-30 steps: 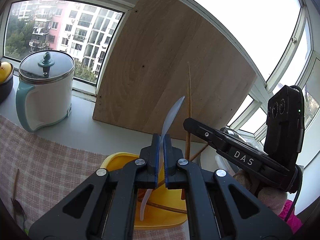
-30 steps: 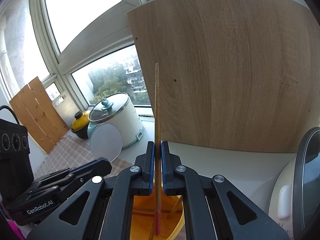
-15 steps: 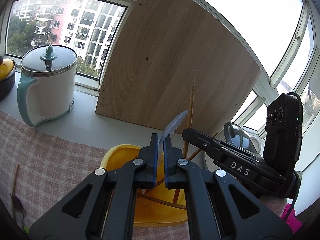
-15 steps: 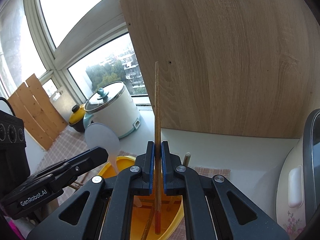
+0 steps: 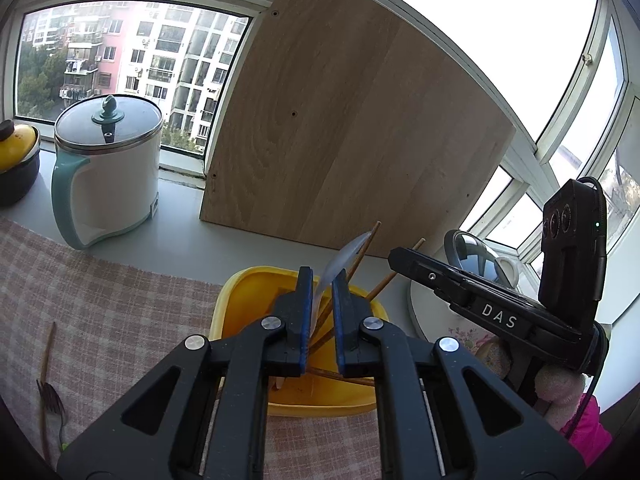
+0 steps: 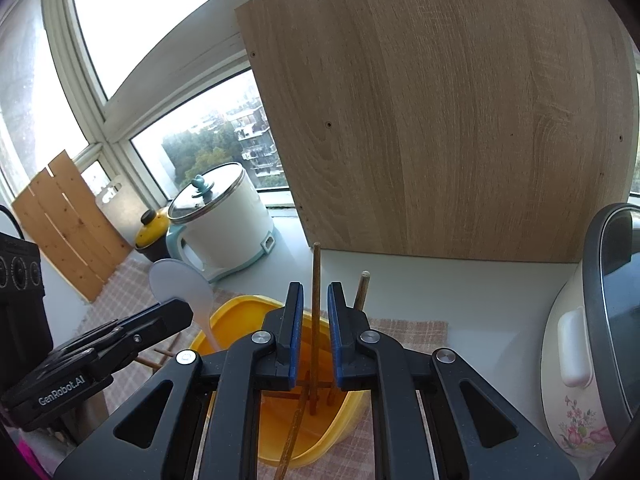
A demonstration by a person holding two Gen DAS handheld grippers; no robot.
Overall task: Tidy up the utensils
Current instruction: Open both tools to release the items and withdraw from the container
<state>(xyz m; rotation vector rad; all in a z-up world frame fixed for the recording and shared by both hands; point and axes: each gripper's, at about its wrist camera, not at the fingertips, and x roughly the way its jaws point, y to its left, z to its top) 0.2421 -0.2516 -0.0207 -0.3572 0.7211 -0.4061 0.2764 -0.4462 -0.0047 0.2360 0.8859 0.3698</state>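
A yellow tub (image 5: pixel 256 300) (image 6: pixel 236 312) stands on the checked cloth and holds several wooden chopsticks. My left gripper (image 5: pixel 322 284) is open over it; a translucent white spoon (image 5: pixel 340 260) (image 6: pixel 180 284) leans loose between its fingers, handle down in the tub. My right gripper (image 6: pixel 314 296) is open too. A wooden chopstick (image 6: pixel 316 320) stands free between its fingers, tip in the tub. A fork (image 5: pixel 50 396) with a wooden handle lies on the cloth at the left.
A white electric pot (image 5: pixel 108 172) (image 6: pixel 224 224) and a yellow-lidded pot (image 5: pixel 16 152) stand on the sill at the left. A large wooden board (image 5: pixel 348 140) leans against the window. A rice cooker (image 6: pixel 600 320) stands at the right.
Both grippers have lowered toward the tub and opened. The chopstick and the spoon have dropped into the tub and are no longer gripped.
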